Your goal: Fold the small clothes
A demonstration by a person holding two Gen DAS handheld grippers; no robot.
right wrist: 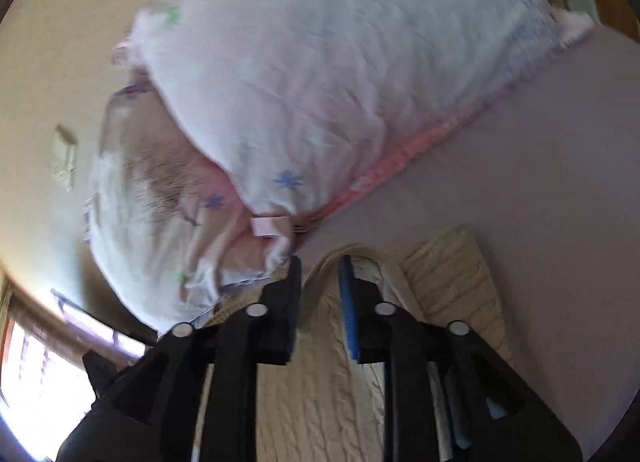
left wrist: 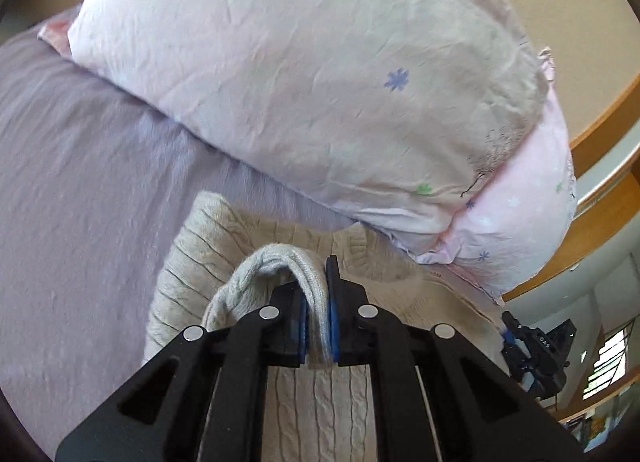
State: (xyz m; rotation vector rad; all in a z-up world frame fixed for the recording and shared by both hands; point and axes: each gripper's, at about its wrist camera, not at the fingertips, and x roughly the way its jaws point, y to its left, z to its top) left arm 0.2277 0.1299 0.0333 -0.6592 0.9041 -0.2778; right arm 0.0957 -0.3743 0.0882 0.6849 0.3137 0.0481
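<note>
A cream cable-knit sweater (left wrist: 320, 402) is seen spread on a lilac bedsheet (left wrist: 80, 182), its upper end lying just beside a pale pink pillow (left wrist: 312, 74) printed with small blue and green flowers. A ribbed fold of the knit is clamped between the blue pads (left wrist: 331, 310) of the left gripper (left wrist: 316, 302) and is raised in a hump above the rest of the garment. In the right wrist view, which is blurred, the right gripper (right wrist: 320, 294) is shown with its jaws parted, a band of the sweater's edge (right wrist: 320, 274) lying in the gap; whether the pads touch it cannot be told. The sweater (right wrist: 332, 394) is seen beneath both sets of fingers. A second pink pillow (right wrist: 160, 222) is pressed under the first, against a cream wall (right wrist: 48, 62). A wooden bed frame (left wrist: 592, 230) is seen at the bed's edge.
</note>
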